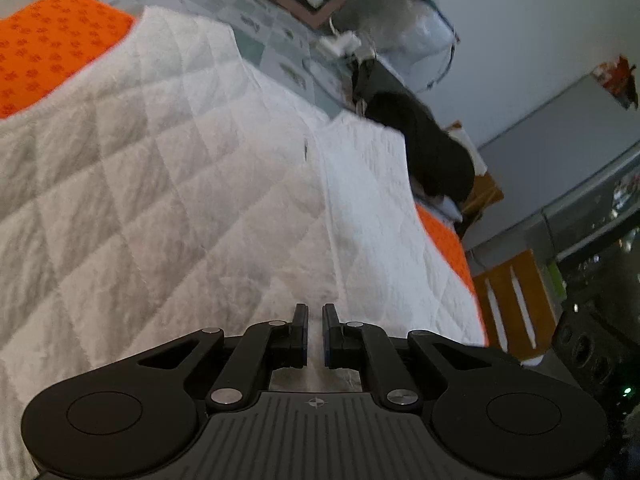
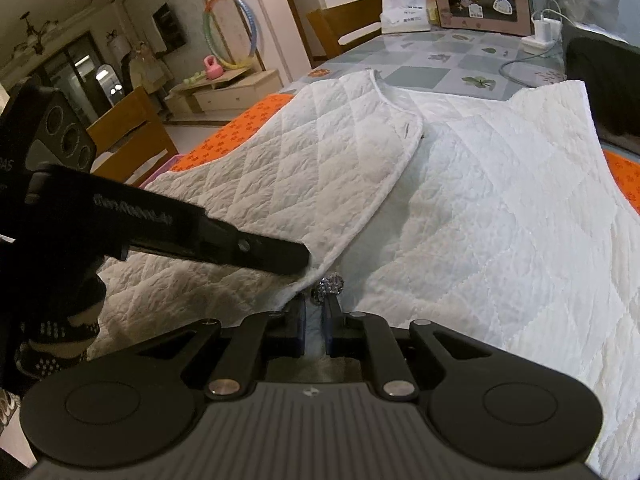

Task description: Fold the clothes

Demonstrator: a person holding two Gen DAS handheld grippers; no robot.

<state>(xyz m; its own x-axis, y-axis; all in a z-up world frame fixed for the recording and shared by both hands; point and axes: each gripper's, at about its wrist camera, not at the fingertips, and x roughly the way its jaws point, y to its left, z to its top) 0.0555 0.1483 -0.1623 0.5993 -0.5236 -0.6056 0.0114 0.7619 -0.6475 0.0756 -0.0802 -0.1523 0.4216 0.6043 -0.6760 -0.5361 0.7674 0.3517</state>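
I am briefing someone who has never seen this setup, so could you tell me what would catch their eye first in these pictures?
The white quilted garment dominates, spread across the table with one front panel folded back. Bright orange mat peeks out beneath it at the edges. In the right wrist view, the left tongs reach in from the left to the panel's lower hem corner, just above the right tongs, beside a sparkly button.

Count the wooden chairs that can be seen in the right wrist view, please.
2. One wooden chair stands at the left, beside the orange mat. The other chair stands at the far end of the table. More may be hidden.
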